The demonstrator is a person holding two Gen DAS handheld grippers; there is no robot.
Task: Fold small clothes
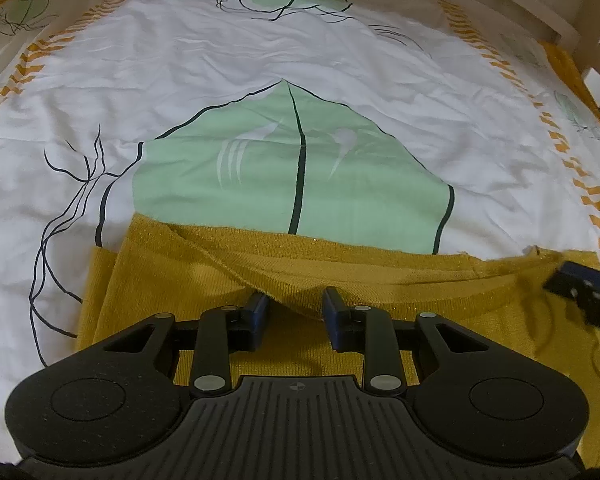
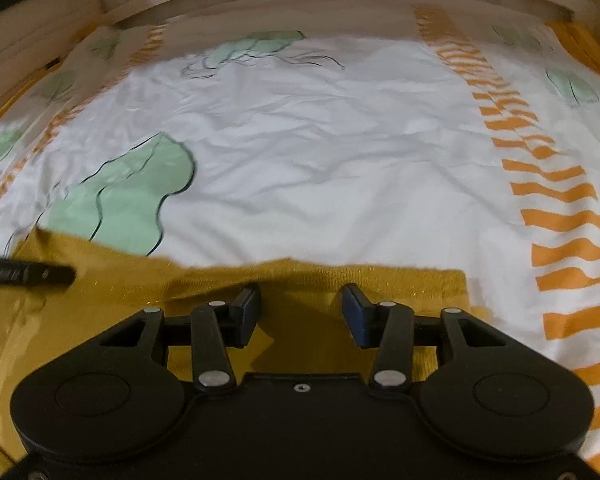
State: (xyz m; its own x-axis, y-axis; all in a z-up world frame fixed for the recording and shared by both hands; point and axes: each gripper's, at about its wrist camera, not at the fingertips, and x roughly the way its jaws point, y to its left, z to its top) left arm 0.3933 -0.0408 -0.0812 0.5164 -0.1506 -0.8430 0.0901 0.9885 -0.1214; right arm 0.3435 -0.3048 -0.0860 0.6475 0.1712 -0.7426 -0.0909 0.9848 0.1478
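Black left gripper (image 1: 295,300) with blue pads (image 1: 334,304), silver rivets

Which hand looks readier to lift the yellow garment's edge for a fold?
Probably the left. The left gripper has a raised fold of the garment between its fingers. The right gripper sits over flat cloth near the corner, nothing between its fingers.

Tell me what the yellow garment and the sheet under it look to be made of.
Garment: looks like a fine-ribbed mustard knit, matte, with tiny glints along its top edge, maybe metallic thread. Sheet: seems a thin, smooth woven fabric, possibly cotton, printed with green leaves and orange stripes; sharp fine creases suggest it.
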